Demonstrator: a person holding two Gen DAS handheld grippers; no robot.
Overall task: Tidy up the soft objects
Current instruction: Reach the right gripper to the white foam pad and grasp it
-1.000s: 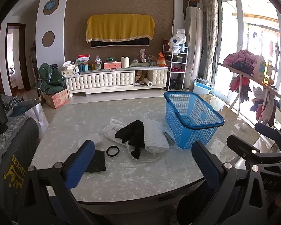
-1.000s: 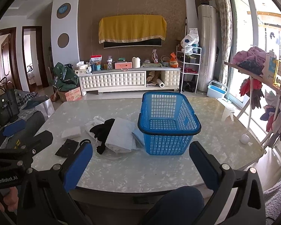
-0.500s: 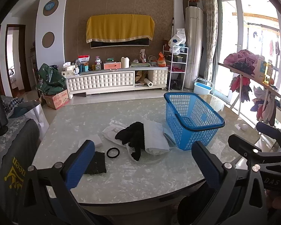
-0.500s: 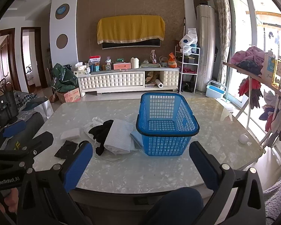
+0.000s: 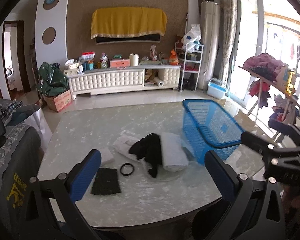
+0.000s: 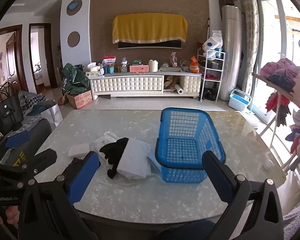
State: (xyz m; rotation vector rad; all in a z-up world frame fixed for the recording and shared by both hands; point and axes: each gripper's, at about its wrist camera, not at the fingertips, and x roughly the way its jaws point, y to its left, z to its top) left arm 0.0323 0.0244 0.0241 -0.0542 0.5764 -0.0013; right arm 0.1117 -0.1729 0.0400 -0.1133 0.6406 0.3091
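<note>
A pile of soft things lies mid-table: a black garment (image 5: 149, 152) over a folded white cloth (image 5: 173, 152) and a crumpled white piece (image 5: 123, 143). A flat black cloth (image 5: 105, 181), a black ring (image 5: 127, 168) and a white pad (image 5: 106, 155) lie to its left. An empty blue basket (image 5: 210, 128) stands right of the pile. In the right wrist view I see the pile (image 6: 130, 156) and the basket (image 6: 187, 140). My left gripper (image 5: 153, 177) and right gripper (image 6: 153, 177) are both open and empty, above the table's near edge.
The marble table (image 5: 150, 204) has a rounded front edge. A small white ball (image 6: 268, 163) lies at its right end. A chair with a dark cover (image 5: 12, 160) stands at the left. A clothes rack (image 6: 286, 92) stands at the right.
Both grippers have moved forward toward the table and slightly higher; the pile and basket appear nearer. Nothing on the table has moved.
</note>
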